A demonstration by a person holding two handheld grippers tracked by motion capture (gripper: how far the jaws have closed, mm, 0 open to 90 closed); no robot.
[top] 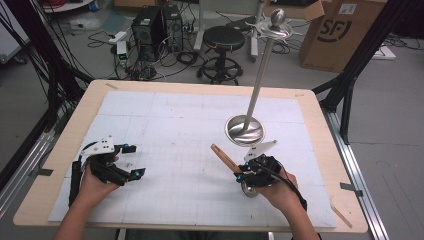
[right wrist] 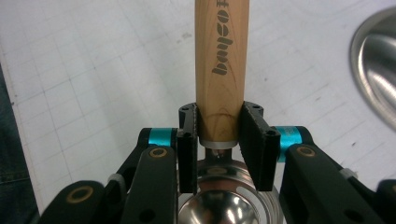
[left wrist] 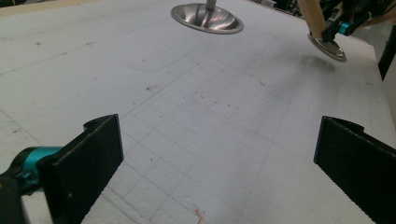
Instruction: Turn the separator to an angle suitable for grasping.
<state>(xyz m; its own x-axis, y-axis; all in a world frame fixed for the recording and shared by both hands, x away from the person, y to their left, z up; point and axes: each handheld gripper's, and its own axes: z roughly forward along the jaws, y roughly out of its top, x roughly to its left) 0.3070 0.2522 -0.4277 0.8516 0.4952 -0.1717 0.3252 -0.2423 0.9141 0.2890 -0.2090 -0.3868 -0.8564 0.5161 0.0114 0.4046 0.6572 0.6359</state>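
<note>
So the right gripper [top: 248,172] is clamping the wooden handle [right wrist: 219,70] of a small metal ladle [left wrist: 328,46], both pads squeezing right down near the metal collar where the handle meets the bowl. In the high view the handle is sticking out up and to the left while the bowl [top: 248,190] is hanging just off the white mat [top: 190,130], near the front right of the table. The left gripper [top: 122,162] is sitting with its jaws wide apart and nothing between them, resting low over the mat on the other side, well away from the ladle.

Here's what's bugging me, though. The handle is round and smooth, and the pads are only catching a short stretch of it, so the ladle could be twisting in the grip if the hand tilts (the bowl end looks like the heavy end). That steel stand [top: 257,85] with the dish base [top: 244,129] is standing just beyond the gripper, and the long handle could easily be clipping the pole on the way up, which I'm guessing would rock the whole thing. If the plan is hanging it on the hooks at the top [top: 272,27], approaching at a bad angle means missing the hook and dropping it.
</note>
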